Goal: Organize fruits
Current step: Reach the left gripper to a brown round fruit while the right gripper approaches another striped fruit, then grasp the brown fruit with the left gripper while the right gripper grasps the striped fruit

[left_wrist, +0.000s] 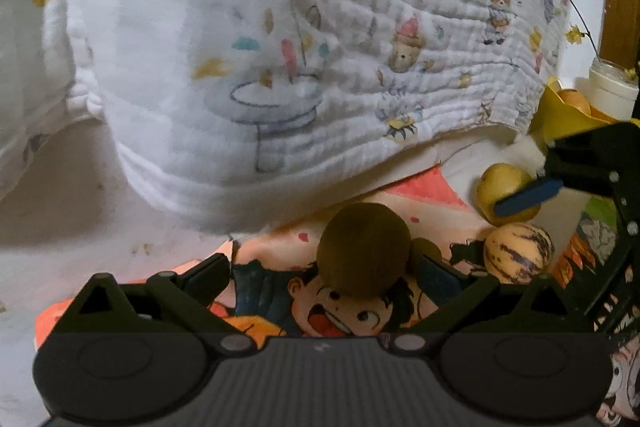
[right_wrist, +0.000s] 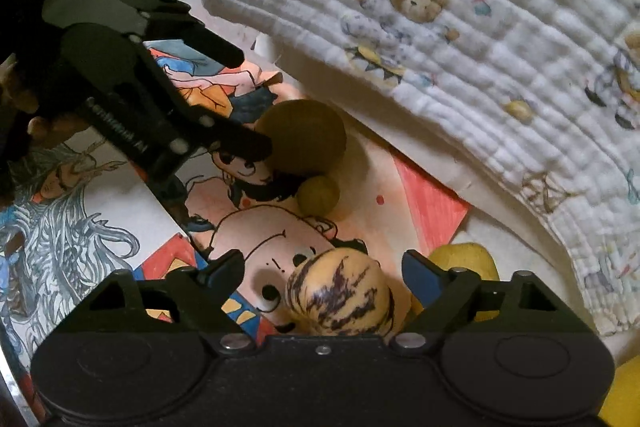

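Fruits lay on cartoon drawings [right_wrist: 120, 227] beside a printed cloth [right_wrist: 460, 27], and each set of fingers had one between them. Right gripper [right_wrist: 322, 277] stood wide apart around a striped melon [right_wrist: 340, 299], neither pad pressing it. Left gripper [left_wrist: 324, 275] was also spread, straddling a brown fruit [left_wrist: 364, 251] with gaps on both sides. Outward from the right fingers, a small green fruit [right_wrist: 318, 195] sat at twelve o'clock, and a yellow fruit [right_wrist: 460, 255] just beside the melon at three o'clock. A yellow bowl [left_wrist: 560, 115] showed at two o'clock in the left view. To grasp well, I judged each pair should be centred on the fruit's widest part and closed gently, since round fruit could squirt out sideways.
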A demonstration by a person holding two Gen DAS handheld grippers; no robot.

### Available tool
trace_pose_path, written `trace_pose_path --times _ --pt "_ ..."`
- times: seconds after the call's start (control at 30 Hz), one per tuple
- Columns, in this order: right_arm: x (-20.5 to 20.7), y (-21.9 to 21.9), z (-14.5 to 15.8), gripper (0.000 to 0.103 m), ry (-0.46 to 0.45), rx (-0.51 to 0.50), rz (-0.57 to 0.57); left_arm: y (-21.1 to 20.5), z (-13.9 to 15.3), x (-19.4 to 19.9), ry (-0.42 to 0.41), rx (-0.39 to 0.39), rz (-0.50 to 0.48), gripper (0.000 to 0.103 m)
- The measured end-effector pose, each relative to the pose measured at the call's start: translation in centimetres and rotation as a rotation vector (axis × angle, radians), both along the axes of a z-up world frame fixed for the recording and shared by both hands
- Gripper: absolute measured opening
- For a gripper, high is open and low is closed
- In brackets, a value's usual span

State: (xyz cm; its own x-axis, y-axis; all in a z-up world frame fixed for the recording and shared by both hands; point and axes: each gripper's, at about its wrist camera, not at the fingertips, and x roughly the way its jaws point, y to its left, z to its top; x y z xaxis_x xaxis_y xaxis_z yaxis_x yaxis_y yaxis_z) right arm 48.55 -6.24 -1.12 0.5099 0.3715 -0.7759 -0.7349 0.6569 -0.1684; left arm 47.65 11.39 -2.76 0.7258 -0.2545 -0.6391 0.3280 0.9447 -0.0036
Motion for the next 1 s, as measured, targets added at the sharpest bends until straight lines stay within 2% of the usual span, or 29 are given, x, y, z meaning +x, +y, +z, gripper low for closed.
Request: trace_pose_path --times 0.37,0.53,0.73,0.87,1.0 --pt "-0.4 -0.7 -0.7 0.075 0.012 0.038 -0.041 0.0 -0.9 2.5 0.075 -0.143 0.028 0.085" --pt "-0.1 -0.7 -1.1 0.072 0.014 0.065 -0.064 0.4 -1.5 3.4 0.113 -0.209 0.049 0.083" --pt "0.1 -1.0 -1.2 0.064 0.012 0.097 -0.104 0.6 -2.0 3.9 0.138 -0.261 0.057 0.074" --pt "-0.1 -1.1 -1.2 0.057 0.007 0.106 -0.123 0.5 -2.1 4.3 0.155 -0.294 0.055 0.061" --pt "-0.4 -1.2 -1.2 0.057 0.002 0.108 -0.135 0.2 -2.2 4.6 0.162 -0.291 0.070 0.060"
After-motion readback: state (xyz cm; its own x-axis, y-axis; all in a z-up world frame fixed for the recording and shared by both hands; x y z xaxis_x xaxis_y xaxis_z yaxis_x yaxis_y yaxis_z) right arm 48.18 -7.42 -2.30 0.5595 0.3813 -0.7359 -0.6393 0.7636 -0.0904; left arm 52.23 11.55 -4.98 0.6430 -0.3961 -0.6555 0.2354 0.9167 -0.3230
